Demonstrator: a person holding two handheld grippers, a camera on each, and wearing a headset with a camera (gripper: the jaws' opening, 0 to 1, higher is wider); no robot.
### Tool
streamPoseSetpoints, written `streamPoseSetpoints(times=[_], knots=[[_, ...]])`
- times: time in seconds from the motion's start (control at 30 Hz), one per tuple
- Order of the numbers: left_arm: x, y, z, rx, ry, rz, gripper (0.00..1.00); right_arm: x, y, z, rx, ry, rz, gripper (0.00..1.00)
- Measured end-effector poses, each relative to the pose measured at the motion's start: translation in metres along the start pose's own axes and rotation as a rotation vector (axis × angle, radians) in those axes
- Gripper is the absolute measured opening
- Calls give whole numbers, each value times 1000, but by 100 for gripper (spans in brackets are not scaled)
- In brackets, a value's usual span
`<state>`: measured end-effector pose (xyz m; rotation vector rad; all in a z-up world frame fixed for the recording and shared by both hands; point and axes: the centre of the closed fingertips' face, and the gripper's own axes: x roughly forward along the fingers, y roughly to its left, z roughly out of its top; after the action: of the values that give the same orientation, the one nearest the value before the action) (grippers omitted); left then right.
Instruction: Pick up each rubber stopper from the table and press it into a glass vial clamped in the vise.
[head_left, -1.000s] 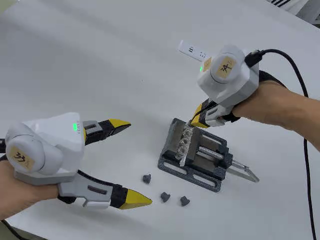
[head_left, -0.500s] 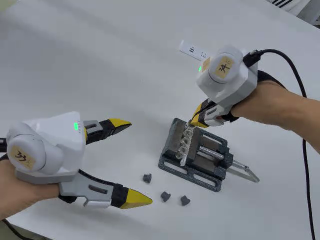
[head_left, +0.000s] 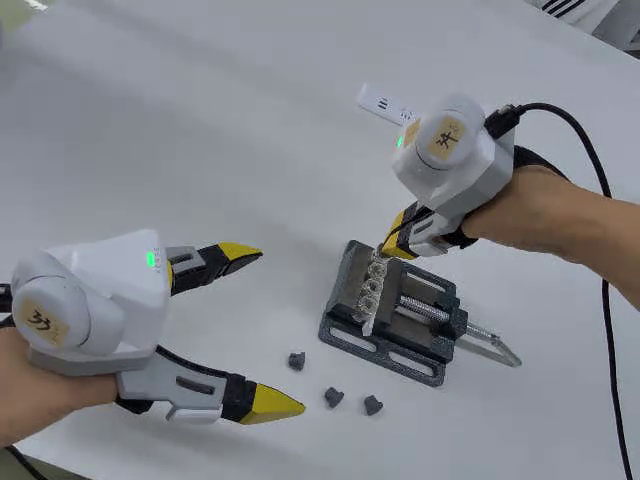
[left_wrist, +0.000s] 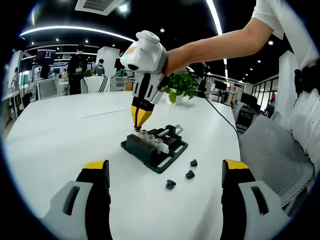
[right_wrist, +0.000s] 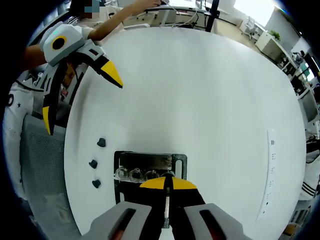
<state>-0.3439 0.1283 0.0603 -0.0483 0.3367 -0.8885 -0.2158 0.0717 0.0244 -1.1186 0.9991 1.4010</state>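
While right gripper (head_left: 386, 249) jaws sit clenched over end vial (head_left: 380, 266) in vise (head_left: 352, 338), left gripper (head_left: 280, 330) gapes, stoppers (head_left: 296, 361) near lower jaw.

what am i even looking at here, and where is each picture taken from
No robot here: a person holds a claw tool in each hand. One picture comes from a headset camera looking down; the two round ones from cameras on the claws. On the white table a vise clamps a row of glass vials, three rubber stoppers loose beside it. The left claw is open and empty. The right claw is shut, tip at one end of the row; anything pinched is hidden.
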Motion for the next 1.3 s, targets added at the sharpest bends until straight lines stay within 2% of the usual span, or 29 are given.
streamPoseSetpoints(times=[0.2,0.3,0.33,0.4,0.57,0.63,0.9,1.0,1.07,1.1,1.17,1.3], knots=[[-4,2,-1,6,11,7,92,0,-1,-1,-17,-44,2,0],[-5,3,-1,3,11,13,92,0,3,0,-18,-56,-17,0],[-5,3,-1,2,13,16,92,0,3,0,-52,-54,-35,0],[-5,4,-1,0,12,16,92,0,6,-1,-71,-51,-49,0],[-2,3,1,3,10,12,92,1,5,1,-74,-41,-58,0],[-2,3,2,6,9,11,92,2,5,0,-97,-23,-66,0],[-2,2,3,8,10,12,92,3,2,0,-69,-17,-58,0],[-2,2,4,10,9,11,93,2,1,0,-57,-32,-61,0],[-2,0,4,14,13,6,92,1,0,1,-3,-55,-55,0],[-3,-1,4,15,16,4,92,1,-1,1,-20,-64,-56,0],[-4,-2,4,19,22,0,92,1,-2,1,26,-90,-62,0],[-6,-2,5,28,30,2,92,0,4,1,-40,-98,-83,0]])
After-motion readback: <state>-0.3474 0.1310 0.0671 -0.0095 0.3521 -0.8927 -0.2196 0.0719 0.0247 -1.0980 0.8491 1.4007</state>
